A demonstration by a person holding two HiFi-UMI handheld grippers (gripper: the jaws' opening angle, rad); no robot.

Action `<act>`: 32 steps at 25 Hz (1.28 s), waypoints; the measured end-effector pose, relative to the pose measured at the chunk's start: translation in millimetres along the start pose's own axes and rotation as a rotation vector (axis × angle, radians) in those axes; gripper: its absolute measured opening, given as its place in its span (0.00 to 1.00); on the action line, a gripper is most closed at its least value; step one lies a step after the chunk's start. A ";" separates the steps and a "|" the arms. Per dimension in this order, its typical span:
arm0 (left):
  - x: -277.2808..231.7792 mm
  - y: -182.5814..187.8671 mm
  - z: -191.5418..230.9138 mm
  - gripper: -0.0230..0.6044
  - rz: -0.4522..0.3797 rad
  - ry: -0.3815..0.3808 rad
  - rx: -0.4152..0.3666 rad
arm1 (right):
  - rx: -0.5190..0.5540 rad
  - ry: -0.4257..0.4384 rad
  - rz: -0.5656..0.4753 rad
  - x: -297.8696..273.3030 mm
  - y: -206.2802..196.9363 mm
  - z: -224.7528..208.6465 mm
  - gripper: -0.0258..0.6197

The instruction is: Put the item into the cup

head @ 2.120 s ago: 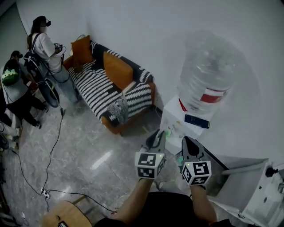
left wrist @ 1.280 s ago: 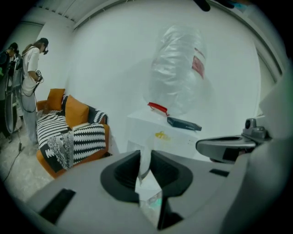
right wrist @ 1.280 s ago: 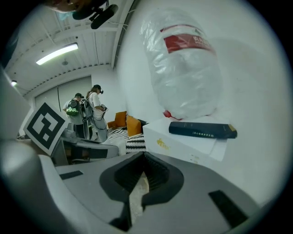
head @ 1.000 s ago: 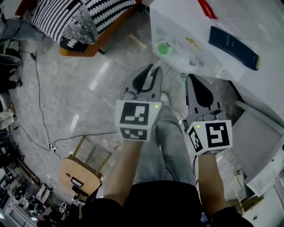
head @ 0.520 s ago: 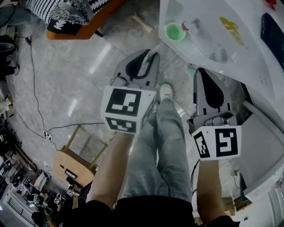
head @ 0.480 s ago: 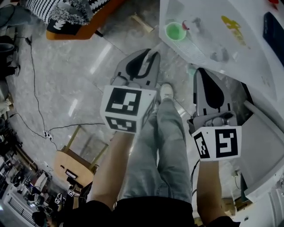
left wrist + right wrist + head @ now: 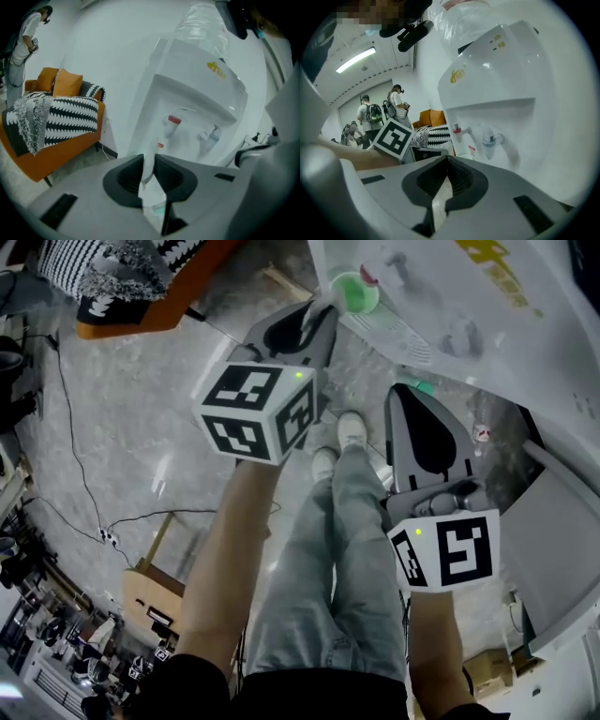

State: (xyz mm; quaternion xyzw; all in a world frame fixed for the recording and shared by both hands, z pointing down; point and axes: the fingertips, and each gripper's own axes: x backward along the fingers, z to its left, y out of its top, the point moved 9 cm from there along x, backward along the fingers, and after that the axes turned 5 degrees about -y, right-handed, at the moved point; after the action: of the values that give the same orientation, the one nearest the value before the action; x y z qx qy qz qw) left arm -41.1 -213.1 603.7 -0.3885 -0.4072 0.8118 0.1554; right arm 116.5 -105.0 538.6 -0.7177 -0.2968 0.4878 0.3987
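Since half a second ago my left arm has stretched forward, carrying the left gripper (image 7: 315, 313) up to the green cup (image 7: 354, 292). Nearest me, both forearms reach out above my legs, the right one held lower and further back. The right gripper (image 7: 409, 390) has its jaws pressed together on nothing. The left gripper pinches a thin white sachet (image 7: 149, 174), its tip just beside the cup's rim. Beyond, the cup sits on the water dispenser (image 7: 441, 306) tray, under the taps.
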 end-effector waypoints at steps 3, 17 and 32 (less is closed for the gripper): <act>-19.0 -1.9 3.4 0.15 0.025 -0.004 0.037 | -0.016 -0.014 0.002 0.3 -4.3 -6.1 0.06; -62.1 -4.3 13.0 0.18 0.088 -0.038 -0.041 | -0.032 0.002 0.028 -0.4 -14.8 -9.9 0.06; -29.6 -4.2 14.2 0.08 -0.016 -0.029 -0.016 | -0.033 0.012 0.048 -2.1 -23.1 -3.5 0.06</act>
State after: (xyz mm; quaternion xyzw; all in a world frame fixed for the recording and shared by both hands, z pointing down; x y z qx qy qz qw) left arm -32.9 -234.9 627.1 -0.3746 -0.4191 0.8128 0.1529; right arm 118.2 -96.0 560.2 -0.7338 -0.2850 0.4882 0.3768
